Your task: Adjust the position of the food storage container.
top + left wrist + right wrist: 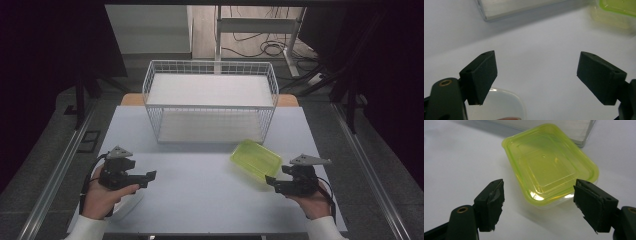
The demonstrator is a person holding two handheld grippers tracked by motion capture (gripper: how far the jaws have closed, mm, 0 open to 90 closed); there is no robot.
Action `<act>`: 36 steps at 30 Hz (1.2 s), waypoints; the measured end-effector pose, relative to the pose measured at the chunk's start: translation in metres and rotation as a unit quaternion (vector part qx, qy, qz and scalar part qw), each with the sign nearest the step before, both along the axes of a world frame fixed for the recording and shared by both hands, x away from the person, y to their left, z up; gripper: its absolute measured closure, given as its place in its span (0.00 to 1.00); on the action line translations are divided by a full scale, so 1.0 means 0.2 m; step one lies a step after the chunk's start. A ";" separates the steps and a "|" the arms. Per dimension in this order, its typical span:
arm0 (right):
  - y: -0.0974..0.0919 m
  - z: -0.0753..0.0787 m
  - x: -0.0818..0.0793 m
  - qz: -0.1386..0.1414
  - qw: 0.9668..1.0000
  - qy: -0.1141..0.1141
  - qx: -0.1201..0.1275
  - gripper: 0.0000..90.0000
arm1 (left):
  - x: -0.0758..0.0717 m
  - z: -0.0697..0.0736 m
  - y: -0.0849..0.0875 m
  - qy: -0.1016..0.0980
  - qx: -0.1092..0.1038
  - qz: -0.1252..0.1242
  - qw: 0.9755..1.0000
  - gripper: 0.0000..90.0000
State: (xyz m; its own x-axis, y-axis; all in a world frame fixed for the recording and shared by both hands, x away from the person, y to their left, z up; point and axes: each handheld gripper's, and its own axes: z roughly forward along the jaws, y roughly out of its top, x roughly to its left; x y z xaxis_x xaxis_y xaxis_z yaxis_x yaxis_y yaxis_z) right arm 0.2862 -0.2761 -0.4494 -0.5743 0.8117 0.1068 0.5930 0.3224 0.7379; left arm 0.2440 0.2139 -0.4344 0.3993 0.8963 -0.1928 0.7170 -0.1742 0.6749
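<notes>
Since the right gripper (539, 205) sits jaws apart just short of the lidded green container (550, 163) beside the wire basket (210, 100), left gripper (536, 77) also wide and empty, a corner-on pinch could skid it sideways.

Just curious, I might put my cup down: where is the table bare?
The widest bare patch lies between the left gripper and the right gripper, in front of the wire basket. It is tighter at right, where the green container sits beside the right gripper.
</notes>
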 end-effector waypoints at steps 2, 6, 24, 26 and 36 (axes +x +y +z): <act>-0.01 0.00 0.00 -0.002 1.000 0.002 0.000 0.27 | 0.00 0.00 0.01 0.002 0.002 0.003 1.000 0.18; -0.01 -0.01 0.03 -0.008 1.000 0.006 -0.006 0.28 | 0.00 0.02 0.03 0.007 -0.027 0.004 1.000 0.18; -0.02 -0.03 0.01 -0.031 0.999 0.020 -0.022 0.27 | 0.01 0.00 0.00 0.010 -0.019 -0.009 1.000 0.18; -0.02 -0.01 0.00 -0.035 0.999 0.018 -0.022 0.28 | 0.01 0.00 -0.01 0.010 -0.021 -0.014 1.000 0.18; 0.03 0.06 0.08 -0.028 0.998 0.006 -0.047 0.37 | 0.01 0.00 -0.05 0.011 -0.010 -0.027 1.000 0.18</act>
